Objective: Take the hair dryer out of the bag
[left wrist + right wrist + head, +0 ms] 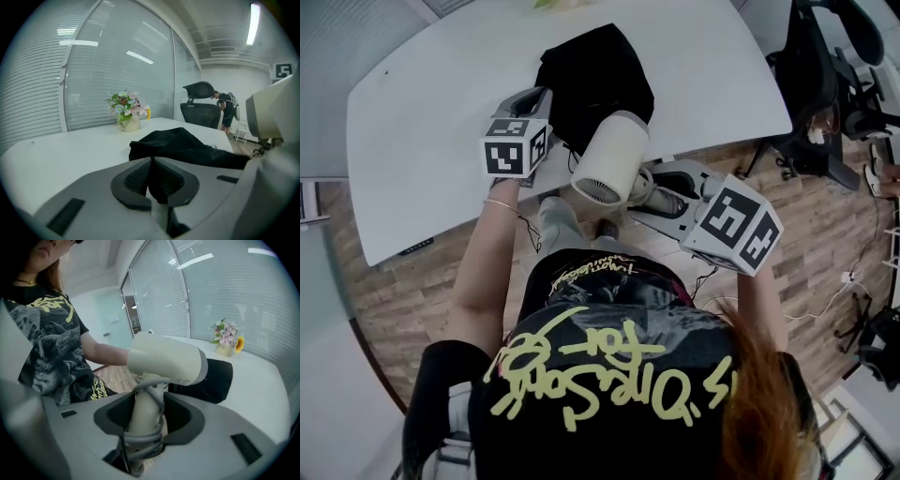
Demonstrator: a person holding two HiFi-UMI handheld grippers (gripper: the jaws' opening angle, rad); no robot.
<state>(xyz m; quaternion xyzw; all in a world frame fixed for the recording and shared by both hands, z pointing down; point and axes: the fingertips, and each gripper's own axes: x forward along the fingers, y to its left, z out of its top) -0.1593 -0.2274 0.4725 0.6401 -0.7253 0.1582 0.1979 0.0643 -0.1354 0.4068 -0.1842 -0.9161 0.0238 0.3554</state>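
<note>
The hair dryer [609, 159] is clear of the bag [595, 80], in the air just off the table's [441, 112] near edge. My right tool [147, 413] clamps its handle, with the cord wound round it, so the barrel stands above the jaws. My left tool [151, 174] is closed on nothing beside the slumped bag, which I judge needs no steadying. A small mark on the barrel is too small to read.
</note>
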